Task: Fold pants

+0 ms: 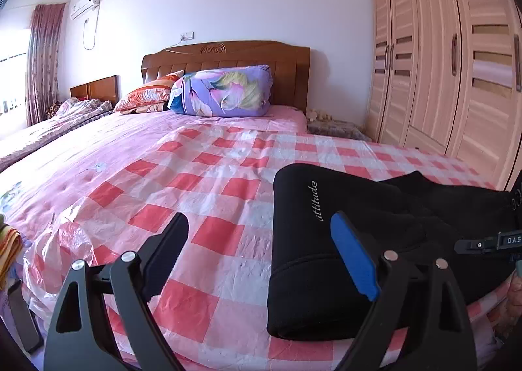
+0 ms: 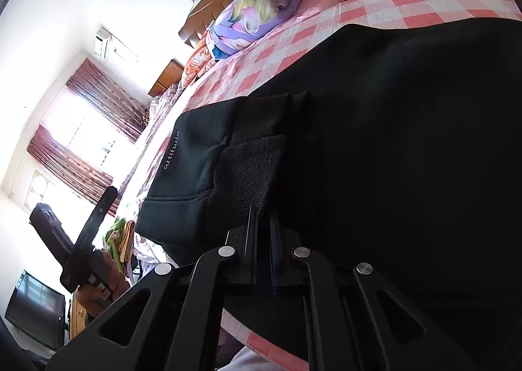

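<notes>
Black pants (image 1: 326, 256) with the word "attitude" on them lie folded on the pink checked sheet (image 1: 195, 181) near the bed's front right corner. In the left wrist view my left gripper (image 1: 261, 240) is open and empty just left of the pants, its blue finger (image 1: 354, 256) over their left part. In the right wrist view the pants (image 2: 407, 142) fill the right side. My right gripper (image 2: 262, 217) is shut on a ribbed black edge (image 2: 254, 168) of the pants. A hand (image 2: 104, 286) holds the other tool at the far left.
A purple floral quilt roll (image 1: 225, 92) and an orange pillow (image 1: 146, 95) lie by the wooden headboard (image 1: 228, 54). A wardrobe (image 1: 456, 61) stands to the right and a second bed (image 1: 49, 123) to the left. Coloured clothes (image 2: 122, 237) and a dark screen (image 2: 32, 315) sit beyond the bed's edge.
</notes>
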`<state>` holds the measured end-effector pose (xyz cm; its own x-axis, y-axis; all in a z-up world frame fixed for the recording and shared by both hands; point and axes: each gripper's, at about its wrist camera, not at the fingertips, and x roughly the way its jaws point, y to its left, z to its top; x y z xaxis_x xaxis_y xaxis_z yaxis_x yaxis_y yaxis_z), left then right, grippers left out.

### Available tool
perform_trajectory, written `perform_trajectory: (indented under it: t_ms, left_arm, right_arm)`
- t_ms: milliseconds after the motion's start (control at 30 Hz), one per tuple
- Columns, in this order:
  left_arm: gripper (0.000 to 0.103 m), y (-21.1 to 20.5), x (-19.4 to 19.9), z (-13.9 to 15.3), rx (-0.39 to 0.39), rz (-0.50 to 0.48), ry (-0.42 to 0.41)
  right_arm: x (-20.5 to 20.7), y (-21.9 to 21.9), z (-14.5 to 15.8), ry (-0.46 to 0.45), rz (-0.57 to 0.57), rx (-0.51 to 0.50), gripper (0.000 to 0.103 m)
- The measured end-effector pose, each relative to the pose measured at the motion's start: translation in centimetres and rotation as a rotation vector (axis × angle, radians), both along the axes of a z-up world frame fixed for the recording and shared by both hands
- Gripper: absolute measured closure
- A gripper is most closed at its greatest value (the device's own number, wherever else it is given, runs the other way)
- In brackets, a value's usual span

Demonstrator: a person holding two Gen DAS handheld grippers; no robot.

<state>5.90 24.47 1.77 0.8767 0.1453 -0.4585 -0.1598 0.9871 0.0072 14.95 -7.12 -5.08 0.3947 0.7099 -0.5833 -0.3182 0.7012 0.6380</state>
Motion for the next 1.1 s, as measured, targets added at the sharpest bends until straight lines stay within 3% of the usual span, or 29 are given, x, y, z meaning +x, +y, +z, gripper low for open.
perform_trajectory:
  t_ms: [100,133,200,267,300,333,367,400,533,700,800,933,967,1033,1100]
  left_arm:
    - [0.014,-2.1,3.0,-3.5,0.153,-0.025,0.186]
    - [0.014,-2.8,3.3,-4.9,0.175,-0.057,0.220]
    - [0.014,-2.9,2.6,-5.9,0.161,-0.050,0.190]
    - [0.014,-1.8,2.6,-6.1,0.079,-0.056,0.194]
    - [0.014,-1.2,2.8,-6.2,0.033,-0.063,0.201]
    - [0.010,-0.7,3.0,-6.4,-0.005,-0.064,0.207]
    - [0.009,-0.4,3.1,-6.5,-0.017,-0.062,0.209]
    - [0.008,-0.4,3.1,-6.6,-0.017,-0.063,0.206]
    - [0.007,-0.8,3.1,-6.5,0.000,-0.045,0.192]
    - [0.008,-1.5,2.8,-6.1,0.047,-0.027,0.183]
    - [0.008,-1.6,2.8,-6.1,0.054,-0.028,0.181]
    - [0.008,-1.0,2.8,-6.2,0.013,-0.037,0.184]
    - [0.008,-1.0,2.8,-6.2,0.011,-0.038,0.183]
    - [0.008,-1.1,2.8,-6.2,0.013,-0.038,0.182]
    - [0.008,-1.3,2.7,-5.8,0.025,-0.033,0.179]
  right_arm:
    - [0.3,0.0,-0.2,0.023,0.004,0.006,0.094]
    - [0.2,-0.1,0.2,0.019,0.014,0.001,0.086]
    - [0.0,-0.6,0.8,0.017,0.025,-0.011,0.083]
    - [-0.1,-1.9,1.4,0.031,-0.003,0.001,0.081]
    - [-0.1,-2.8,1.5,0.046,-0.025,0.012,0.070]
    - [-0.3,-3.4,1.4,0.059,-0.039,0.025,0.029]
    - [-0.6,-4.0,1.4,0.062,-0.049,0.043,0.012]
    - [-1.0,-4.4,1.6,0.038,-0.041,0.082,0.010]
    - [-1.0,-3.2,1.8,0.016,-0.007,0.014,0.010]
    - [0.5,1.6,1.1,0.027,0.113,-0.084,0.009]
    - [2.0,3.3,0.6,0.074,0.160,-0.014,0.029]
    - [4.0,3.8,-0.1,0.073,0.136,0.032,0.039]
    - [4.5,3.4,-0.3,0.082,0.123,0.057,0.045]
    - [4.9,2.8,-0.5,0.086,0.077,0.073,0.072]
    - [4.0,2.1,0.6,0.036,0.042,0.074,0.079]
